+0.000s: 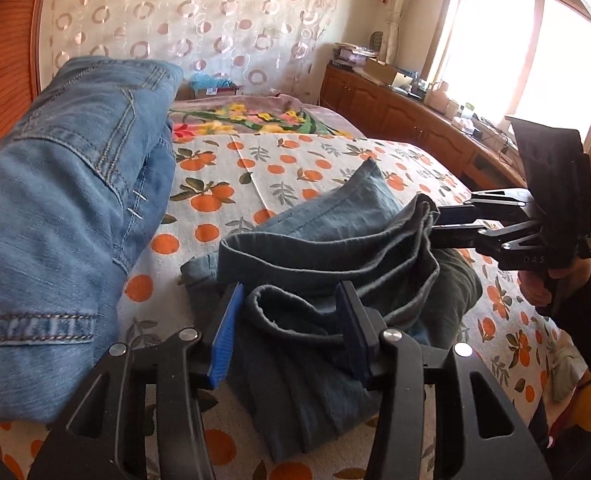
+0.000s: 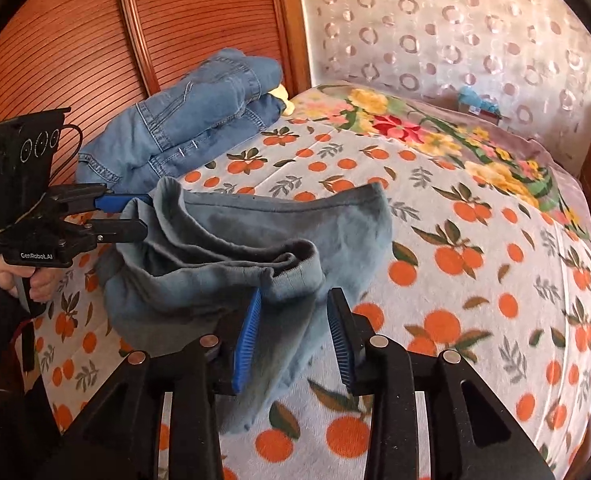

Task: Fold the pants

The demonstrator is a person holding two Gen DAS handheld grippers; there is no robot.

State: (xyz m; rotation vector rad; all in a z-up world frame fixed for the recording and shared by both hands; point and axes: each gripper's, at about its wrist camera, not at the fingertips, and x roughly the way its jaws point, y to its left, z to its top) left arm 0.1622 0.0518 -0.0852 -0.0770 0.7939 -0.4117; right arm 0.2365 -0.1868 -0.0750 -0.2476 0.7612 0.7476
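i have both grippers at the near edge of the bed (image 2: 475, 208), each pointing down and forward at the grey-green pants (image 2: 223, 248), which lie bunched in a loose heap on the orange-print cover rather than flat. from the left wrist view, the left gripper (image 1: 291, 332) has its blue fingers (image 1: 225, 336) spread apart with a rolled hem or cuff of the pants sitting between them; the pads do not look pressed on the cloth, so i read it as released, not gripping. from the right wrist view, the right gripper (image 2: 295, 340) is likewise parted, one blue pad just against the cloth's near fold and the other standing clear of it over the cover, so again released with nothing held. no earlier view to compare. the relation that matters: the heap runs roughly side to side between my two hands, its long axis across the line both grippers point along, with one end at the left fingers and the other at the right. neither hand is clearly nearer; each already sits at its own end. the far edge of the pants lies away from me, toward the folded blue jeans (image 2: 199, 120) by the wooden headboard (image 2: 75, 40). my judgement: next i need a firm pinch on both ends at once, then pull apart to straighten the cloth before any fold.
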